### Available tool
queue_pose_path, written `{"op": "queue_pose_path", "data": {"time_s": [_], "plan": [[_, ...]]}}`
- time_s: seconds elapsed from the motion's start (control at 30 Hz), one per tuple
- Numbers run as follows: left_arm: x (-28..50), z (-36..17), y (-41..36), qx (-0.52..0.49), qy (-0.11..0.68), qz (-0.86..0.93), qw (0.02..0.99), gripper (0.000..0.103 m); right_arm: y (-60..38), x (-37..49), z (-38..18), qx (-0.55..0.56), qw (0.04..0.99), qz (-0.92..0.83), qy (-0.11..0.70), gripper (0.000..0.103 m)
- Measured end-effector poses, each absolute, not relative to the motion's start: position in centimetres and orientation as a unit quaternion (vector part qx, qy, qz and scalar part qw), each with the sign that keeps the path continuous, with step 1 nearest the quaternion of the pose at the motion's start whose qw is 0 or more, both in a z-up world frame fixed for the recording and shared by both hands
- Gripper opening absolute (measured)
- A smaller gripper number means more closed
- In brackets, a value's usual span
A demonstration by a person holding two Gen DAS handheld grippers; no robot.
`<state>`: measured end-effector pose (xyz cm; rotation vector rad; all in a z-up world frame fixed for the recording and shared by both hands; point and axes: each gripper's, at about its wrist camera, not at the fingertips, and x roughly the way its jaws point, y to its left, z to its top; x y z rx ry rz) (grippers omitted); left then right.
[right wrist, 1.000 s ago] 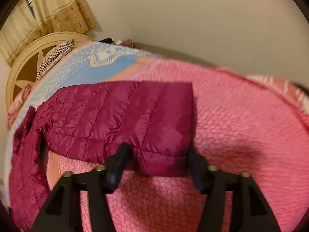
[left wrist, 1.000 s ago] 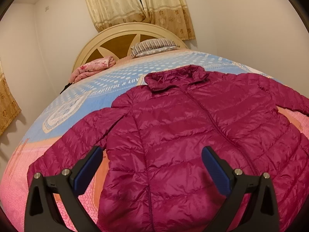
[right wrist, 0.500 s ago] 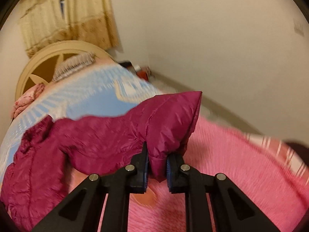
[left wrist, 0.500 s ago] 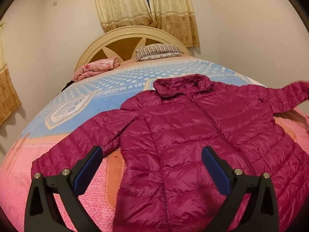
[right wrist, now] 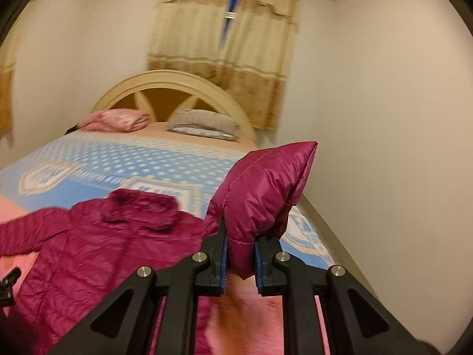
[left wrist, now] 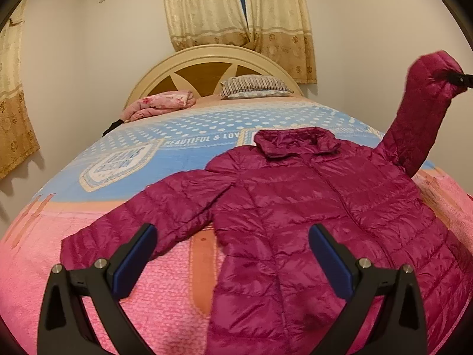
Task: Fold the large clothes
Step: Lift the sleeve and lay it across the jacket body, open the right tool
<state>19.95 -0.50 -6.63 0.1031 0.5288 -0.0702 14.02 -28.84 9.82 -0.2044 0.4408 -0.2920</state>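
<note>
With the magenta puffer jacket (left wrist: 310,207) lying front-up on the bed (left wrist: 165,281), the right gripper (right wrist: 241,254) pinches its raised right cuff (right wrist: 263,195) while the left gripper (left wrist: 232,261) gapes empty above the hem, so slick padding could slip free.

Right wrist view is motion-blurred: curtain (right wrist: 224,50), headboard (right wrist: 174,88) and bedspread (right wrist: 118,162) print are smeared, lettering unreadable. Jacket (right wrist: 97,254) hem runs off the bottom edge in both views; its far sleeve exits the left edge here. Sleeve cuff (right wrist: 241,254) is covered where the right gripper (right wrist: 241,261) fingers (right wrist: 220,263) press on it. In the left wrist view the right gripper (left wrist: 459,81) is cut by the frame edge. Small dark item (left wrist: 112,127) beside the pink folded blanket (left wrist: 161,107): too small to identify.
</note>
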Motion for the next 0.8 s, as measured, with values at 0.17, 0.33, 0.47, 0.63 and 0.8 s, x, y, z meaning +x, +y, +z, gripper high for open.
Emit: {"op": "queue_pose_path", "data": {"time_s": [0.17,0.33,0.47,0.63,0.8], "plan": [[20.0,-6.4,0.8,0.052,0.259,-0.023,0.964,0.103,-23.6,16.2,7.5,-0.125,0.959,-0.09,0.238,0.013],[20.2,-6.1,1.8,0.053,0.256,-0.011,0.965,0.103,-19.8,17.5,3.3,-0.145,0.95,-0.043,0.272,0.013],[20.7,-5.9,2.4,0.053,0.257,-0.004,0.965,0.103,-18.0,19.2,-0.9,-0.137,0.942,-0.019,0.306,0.014],[20.9,-5.7,2.9,0.058,0.258,0.001,0.964,0.103,-16.1,20.8,-5.1,-0.12,0.93,0.005,0.348,0.016],[21.5,-5.5,3.0,0.058,0.261,0.008,0.964,0.103,-15.2,21.4,-7.3,-0.091,0.927,0.039,0.361,0.042]]}}
